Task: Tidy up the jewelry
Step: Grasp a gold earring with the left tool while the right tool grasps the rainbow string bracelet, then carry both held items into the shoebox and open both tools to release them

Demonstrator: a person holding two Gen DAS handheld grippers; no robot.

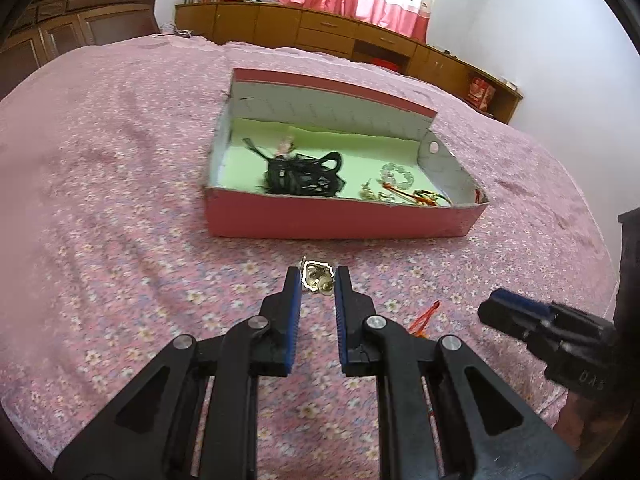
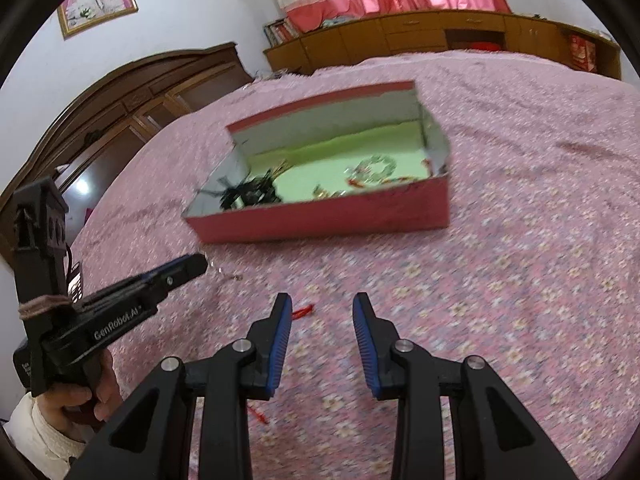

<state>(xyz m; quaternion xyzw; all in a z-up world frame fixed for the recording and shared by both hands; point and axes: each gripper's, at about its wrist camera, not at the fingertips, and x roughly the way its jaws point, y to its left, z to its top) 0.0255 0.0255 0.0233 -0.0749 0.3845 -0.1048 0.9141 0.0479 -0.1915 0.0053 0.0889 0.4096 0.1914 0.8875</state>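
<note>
— Gold and tiny: is that trinket (image 1: 317, 278) in your left tongs (image 1: 318, 280)?

— Yes. My left tongs have drawn in narrow around the little gold earring, which sits between the blue pads (image 1: 295, 292) at their tips, above the pink flowered bedspread (image 1: 120, 200). Whether the pads truly press it, I cannot tell for sure, but it looks pinched there.

— And your right tongs (image 2: 322, 306)?

— Partly open, with nothing between the pads; only bedspread shows in the gap. A red cord (image 2: 302, 312) lies on the bed just beside the left pad.

— Where is the rest of the jewelry?

— In the pink box (image 1: 340, 220) farther up the bed: a black tangle of cord (image 1: 304, 176), a clear bead bracelet (image 1: 396, 176), and small gold and red pieces (image 1: 404, 196) near its front wall.
</note>
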